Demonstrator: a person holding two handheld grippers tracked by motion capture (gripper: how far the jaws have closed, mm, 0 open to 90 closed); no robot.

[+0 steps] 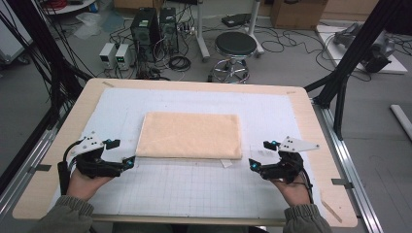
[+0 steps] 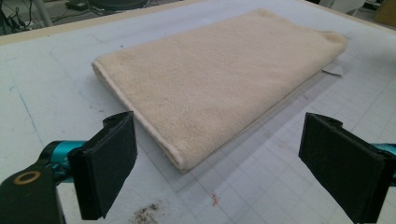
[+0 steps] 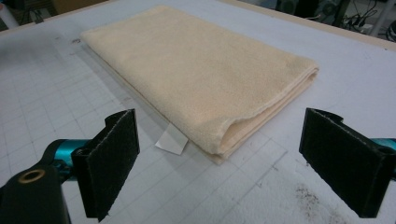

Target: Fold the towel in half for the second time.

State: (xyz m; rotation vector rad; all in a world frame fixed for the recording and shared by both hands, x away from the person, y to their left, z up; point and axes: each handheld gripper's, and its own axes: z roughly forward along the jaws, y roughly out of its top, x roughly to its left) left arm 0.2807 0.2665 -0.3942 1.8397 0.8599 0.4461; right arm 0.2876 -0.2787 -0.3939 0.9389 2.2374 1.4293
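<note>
1. Nearest you, your left gripper (image 1: 127,154) and right gripper (image 1: 256,154) rest low over the gridded mat (image 1: 194,184), one at each near corner of the towel (image 1: 190,135). Your forearms come in from the table's near edge, and both grippers point inward and forward at the cloth.
2. Both sets of jaws stand wide apart with nothing between the pads. In the left gripper view the towel's near left corner (image 2: 180,161) lies just ahead of the gap; in the right gripper view the near right corner (image 3: 219,151) does the same, with a small white label (image 3: 172,140) sticking out beside it.
3. Farther on, the towel lies flat in the middle of the mat, already folded to a neat rectangle, its layered edges on your side.
4. By my reading, the fold so far is done; what remains is to grasp both near corners and fold again or lift it away.
</note>
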